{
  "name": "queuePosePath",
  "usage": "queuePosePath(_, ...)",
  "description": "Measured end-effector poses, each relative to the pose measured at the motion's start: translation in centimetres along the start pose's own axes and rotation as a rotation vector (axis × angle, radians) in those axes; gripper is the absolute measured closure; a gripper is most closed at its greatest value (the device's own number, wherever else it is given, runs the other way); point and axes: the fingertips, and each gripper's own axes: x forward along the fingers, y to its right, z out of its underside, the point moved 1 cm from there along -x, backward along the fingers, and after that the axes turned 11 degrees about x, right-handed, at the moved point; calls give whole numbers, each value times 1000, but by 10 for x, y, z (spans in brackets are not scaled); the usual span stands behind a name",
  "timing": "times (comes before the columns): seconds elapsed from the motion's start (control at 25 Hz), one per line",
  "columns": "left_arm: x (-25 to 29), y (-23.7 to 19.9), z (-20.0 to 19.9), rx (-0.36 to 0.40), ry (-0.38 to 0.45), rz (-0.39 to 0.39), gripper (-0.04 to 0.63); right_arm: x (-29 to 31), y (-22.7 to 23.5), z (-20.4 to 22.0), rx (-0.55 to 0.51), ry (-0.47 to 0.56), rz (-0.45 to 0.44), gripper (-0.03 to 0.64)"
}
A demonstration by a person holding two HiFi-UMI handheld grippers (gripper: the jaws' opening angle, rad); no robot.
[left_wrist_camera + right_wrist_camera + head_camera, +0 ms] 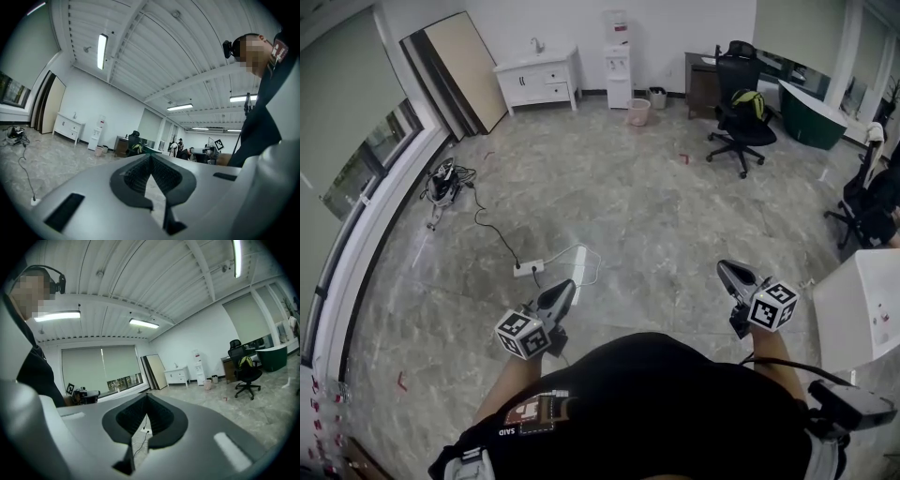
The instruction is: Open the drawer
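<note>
The white cabinet (536, 80) with drawers stands against the far wall, well across the room from both grippers. It also shows small in the left gripper view as the cabinet (69, 127) and in the right gripper view as the cabinet (177, 376). My left gripper (569, 284) is held out level in front of the person's body, jaws together with nothing between them (150, 157). My right gripper (724, 266) is held out level as well, shut and empty (146, 395). Both point out over the bare stone floor.
A power strip with cable (530, 268) lies on the floor just ahead. A black office chair (742, 122) stands at the back right, a water dispenser (619, 70) and pink bin (638, 112) next to the cabinet. A white table (862, 309) is close on the right. Boards (464, 70) lean at the back left.
</note>
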Motion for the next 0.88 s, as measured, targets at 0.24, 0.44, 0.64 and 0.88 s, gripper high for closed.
queuePosePath(0.24,-6,-71,-3,-32,10,-96,595,83,8,-7,-4,-61,-59,618)
queuePosePath(0.44,6,-106,-2,-62,36,-151,595,144,31,-19,-3,-88,-111,618)
queuePosePath(0.64,44,-138,-1,-61,48,-238,595,199,77,-38,-16,-130,-192,618)
queuePosePath(0.88,125,-161,-15,-36,44,-311,595,253,149,-102,-40,-159,-264,618)
